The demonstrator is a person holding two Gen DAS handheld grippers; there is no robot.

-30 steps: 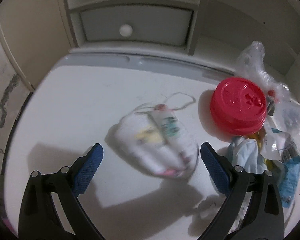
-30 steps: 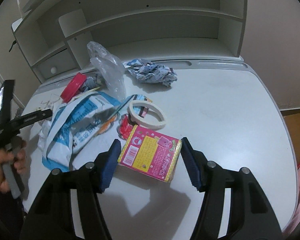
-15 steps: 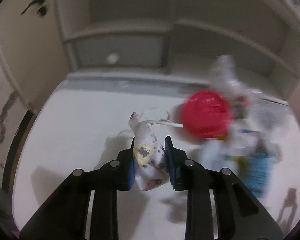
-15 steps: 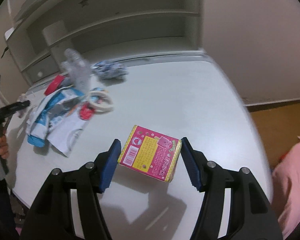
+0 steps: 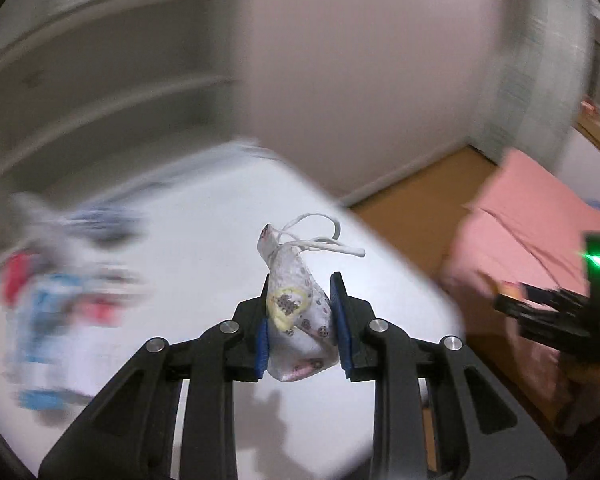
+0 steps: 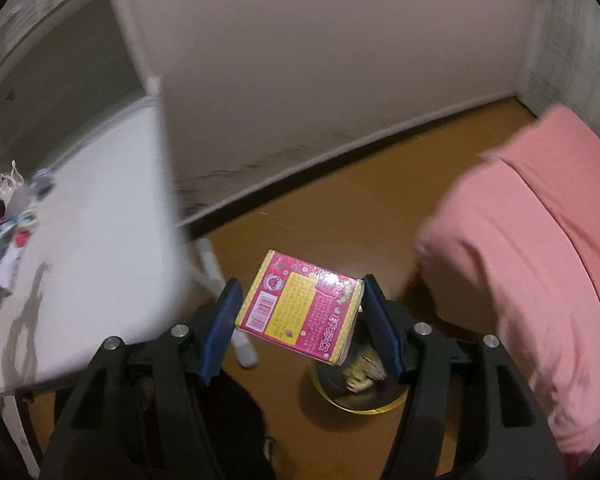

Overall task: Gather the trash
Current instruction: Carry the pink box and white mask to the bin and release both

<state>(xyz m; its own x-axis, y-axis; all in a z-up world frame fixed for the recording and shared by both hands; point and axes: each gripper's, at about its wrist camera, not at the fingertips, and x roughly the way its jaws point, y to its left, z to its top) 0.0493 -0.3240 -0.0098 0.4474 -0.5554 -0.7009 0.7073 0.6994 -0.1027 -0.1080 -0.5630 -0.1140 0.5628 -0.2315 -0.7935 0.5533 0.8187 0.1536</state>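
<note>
- The left gripper (image 5: 302,320) is clamping its fingers on one crumpled face mask (image 5: 296,316), holding it lifted over the white table (image 5: 204,240), its loops trailing off the top.
- The right gripper (image 6: 300,324) is pinching one pink box (image 6: 300,314) by its two side edges, holding it off the table and out over the brown floor (image 6: 340,216).
- Directly below the box, one round bin (image 6: 356,392) is standing on the floor with some scraps already lying inside, so the box looks close to being dropped in.
- As a judgement, the task is only partly done: two pieces are in hand and neither is binned yet.
- More trash is waiting on the table: a leftover heap (image 5: 60,284) of blue, white and red wrappers, too blurred to count piece by piece; it could be several items.
- Counted plainly: one mask, one box, one bin, two grippers, one heap of remaining litter.
- One pink cloth (image 6: 540,264) is lying beside the bin, apparently not part of the trash.
</note>
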